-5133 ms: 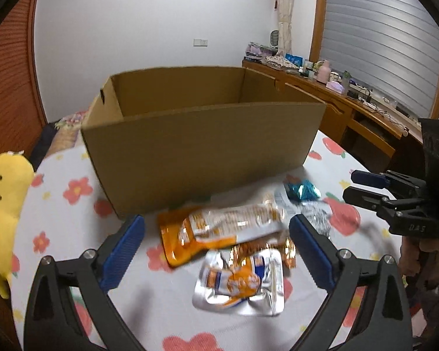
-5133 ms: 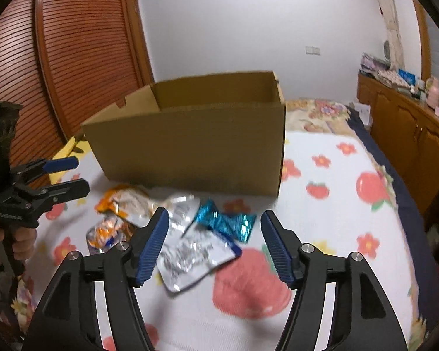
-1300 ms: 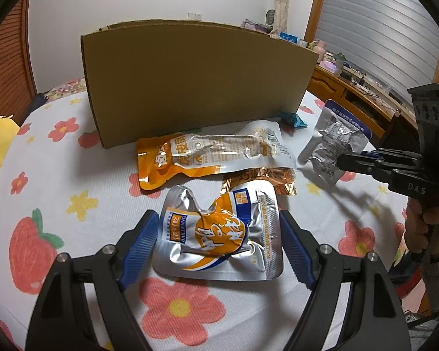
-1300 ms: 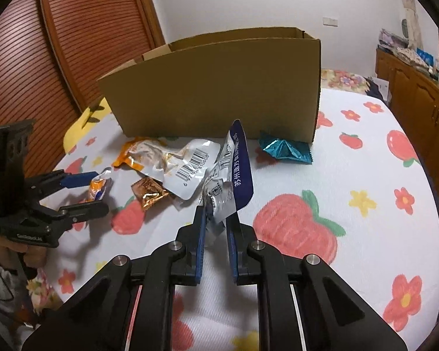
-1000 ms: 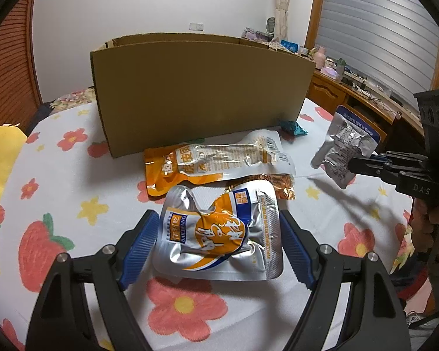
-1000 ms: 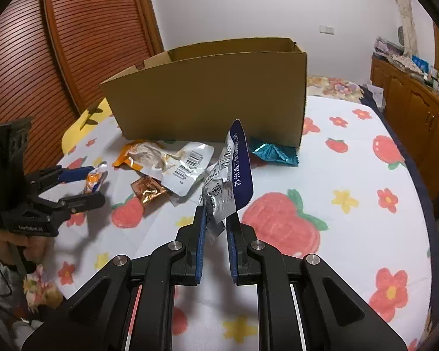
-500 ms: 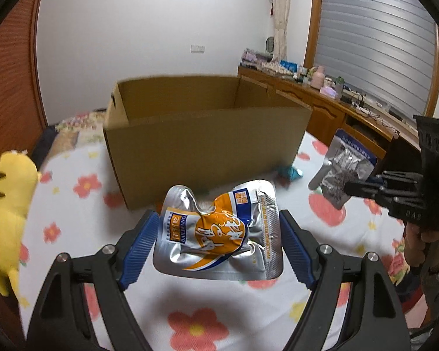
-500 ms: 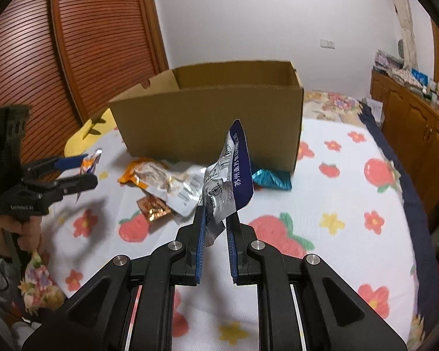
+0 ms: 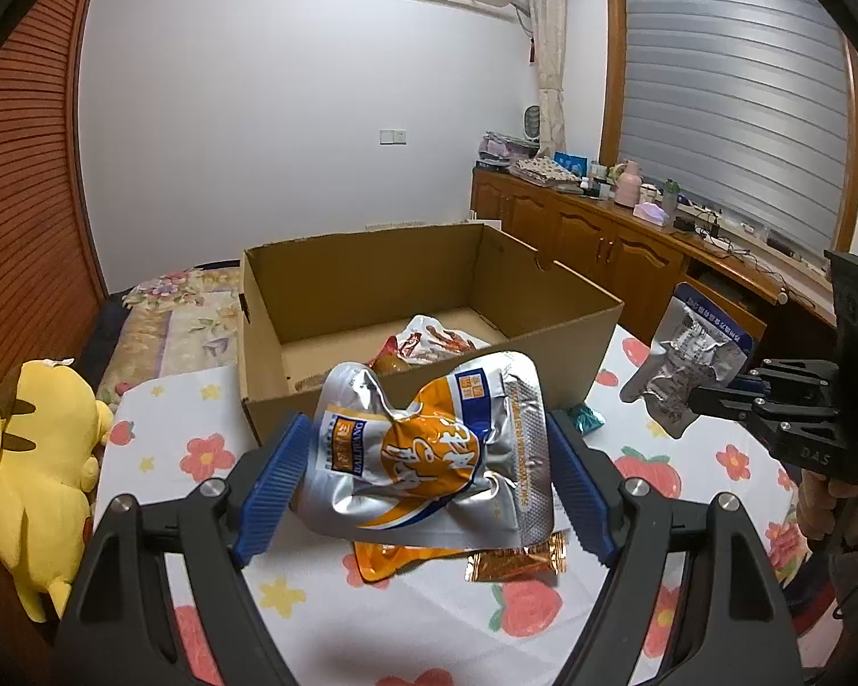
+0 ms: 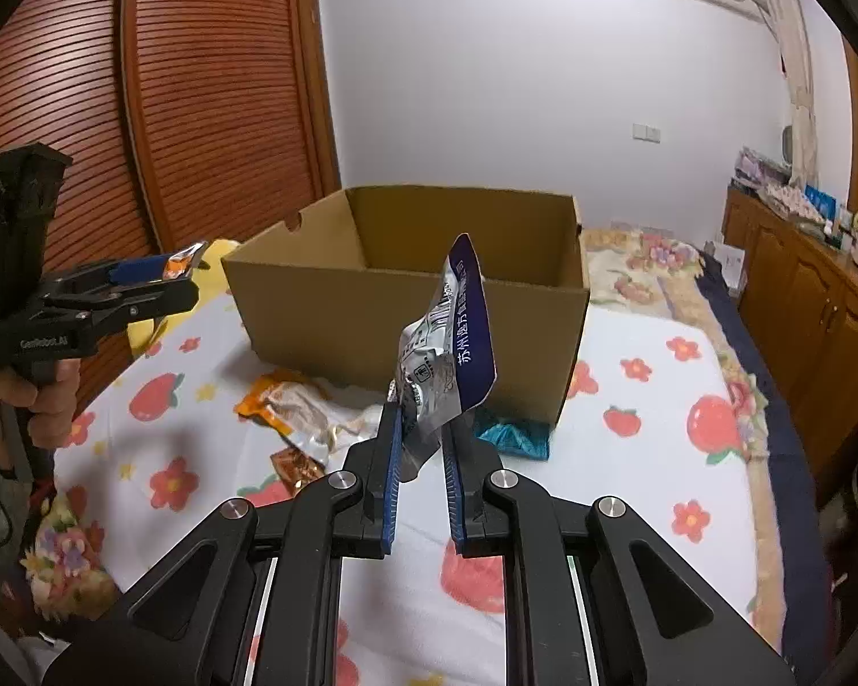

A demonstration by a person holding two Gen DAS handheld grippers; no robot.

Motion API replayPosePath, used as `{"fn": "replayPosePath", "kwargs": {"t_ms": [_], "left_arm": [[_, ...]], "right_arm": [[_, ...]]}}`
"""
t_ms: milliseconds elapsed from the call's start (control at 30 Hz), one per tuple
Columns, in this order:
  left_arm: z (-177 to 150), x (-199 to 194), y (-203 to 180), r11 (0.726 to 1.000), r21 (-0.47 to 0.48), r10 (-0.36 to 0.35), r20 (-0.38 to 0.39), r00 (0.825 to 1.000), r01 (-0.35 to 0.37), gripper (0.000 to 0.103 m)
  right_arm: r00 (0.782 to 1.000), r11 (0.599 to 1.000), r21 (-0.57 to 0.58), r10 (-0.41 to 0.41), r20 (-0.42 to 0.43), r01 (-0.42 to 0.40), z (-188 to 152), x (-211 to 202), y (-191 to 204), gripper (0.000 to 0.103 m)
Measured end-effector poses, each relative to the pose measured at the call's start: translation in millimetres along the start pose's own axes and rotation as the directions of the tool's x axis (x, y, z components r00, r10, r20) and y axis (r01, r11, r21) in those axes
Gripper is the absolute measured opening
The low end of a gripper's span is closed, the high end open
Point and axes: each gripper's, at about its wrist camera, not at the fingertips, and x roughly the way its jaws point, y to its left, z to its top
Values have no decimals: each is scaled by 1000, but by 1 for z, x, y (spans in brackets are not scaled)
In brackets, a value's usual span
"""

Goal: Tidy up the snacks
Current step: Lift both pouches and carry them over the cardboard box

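Left gripper [image 9: 423, 477] clamping wide on an orange pouch [image 9: 429, 449], blue pads pressing both side edges, pouch lying flat and lifted clear of the table [image 9: 372, 617]. Right gripper [image 10: 420, 457] pinching nearly shut on the lower corner of a blue pouch [image 10: 455, 343], pouch standing upright above the fingers, also off the table.

Sitting just beyond both grippers, an open box [image 9: 543, 314] on the floral cloth. Holding one red-and-white packet [image 9: 435, 340] on its floor already.

Lying on the table in front of the box: an orange packet [image 10: 292, 400], a small copper sachet [image 9: 515, 560] just beside it, a teal wrapper [image 10: 509, 437] touching the box's near corner.

Resting off the table's left edge, a yellow plush [image 9: 34, 457]. Showing at the right edge of the left view, a hand [image 9: 823, 506] gripping the right gripper's handle.
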Motion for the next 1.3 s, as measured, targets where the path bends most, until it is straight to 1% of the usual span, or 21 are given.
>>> {"fn": "replayPosePath", "kwargs": {"t_ms": [400, 733, 900, 1167, 1300], "left_arm": [[28, 11, -4, 999, 28, 23, 24, 999, -23, 81], [50, 33, 1, 996, 58, 67, 22, 998, -68, 82], [63, 49, 10, 996, 47, 77, -7, 997, -76, 82], [81, 86, 19, 996, 7, 89, -72, 993, -88, 82], [81, 102, 23, 997, -32, 67, -113, 991, -71, 82]], "right_arm": [[999, 999, -49, -12, 46, 15, 35, 1, 1, 11], [996, 997, -64, -33, 80, 38, 70, 18, 1, 11], [995, 995, -81, -48, 90, 55, 83, 28, 3, 11], [996, 995, -69, -62, 67, 67, 99, 56, -3, 11], [996, 995, -70, -72, 47, 75, 102, 73, -3, 11]]}}
